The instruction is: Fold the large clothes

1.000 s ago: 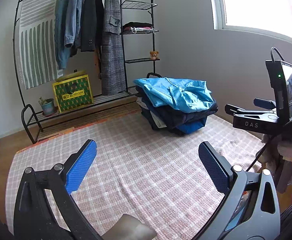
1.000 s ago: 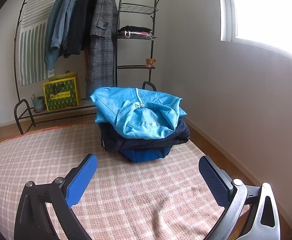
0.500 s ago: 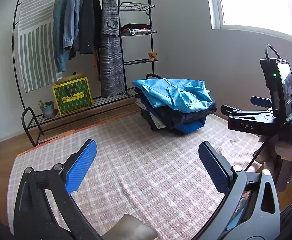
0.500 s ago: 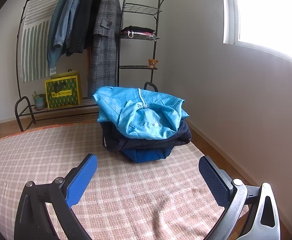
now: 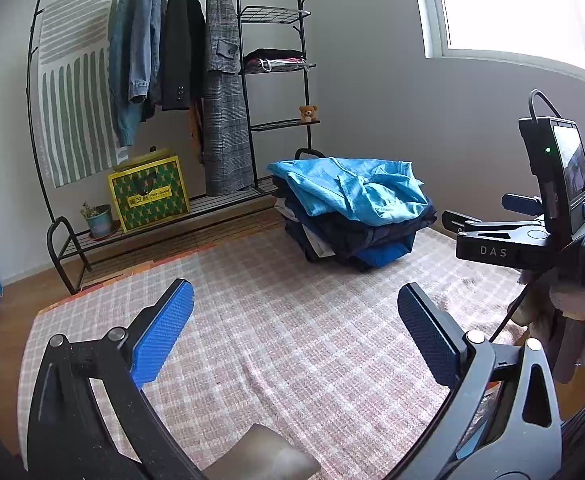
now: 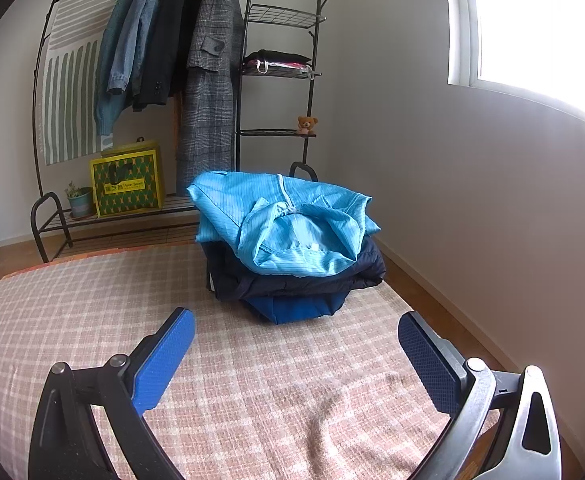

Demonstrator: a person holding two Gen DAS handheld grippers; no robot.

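Left wrist view shows the left gripper point(image 5: 294, 328) with its blue-padded fingers point(image 5: 162, 334) spread wide and holding nothing, hovering above a pink checked rug point(image 5: 292, 320). To its right, the right gripper point(image 5: 488, 220) points toward the clothes, carried by a gloved hand point(image 5: 580, 320), with a small screen point(image 5: 572, 168) mounted on top. Right wrist view shows that gripper's own blue pads point(image 6: 164, 360) likewise set far apart and empty over the rug point(image 6: 92, 300). Beyond both, at the far edge of the rug near the wall, sits a pile of folded clothes point(image 5: 352, 216): a light blue jacket point(image 6: 288, 224) lies rumpled on top, over a dark navy garment point(image 6: 304, 280) and a brighter blue one point(image 6: 296, 308) at the bottom. Behind the pile stands a black clothes rack point(image 5: 272, 80) hung with denim jackets point(image 5: 140, 64), a black jacket and a grey plaid coat point(image 5: 224, 112); a small teddy bear point(image 5: 308, 113) sits on one shelf, and a yellow-green box point(image 5: 148, 196) and a potted plant point(image 5: 98, 218) rest on the bottom rail.
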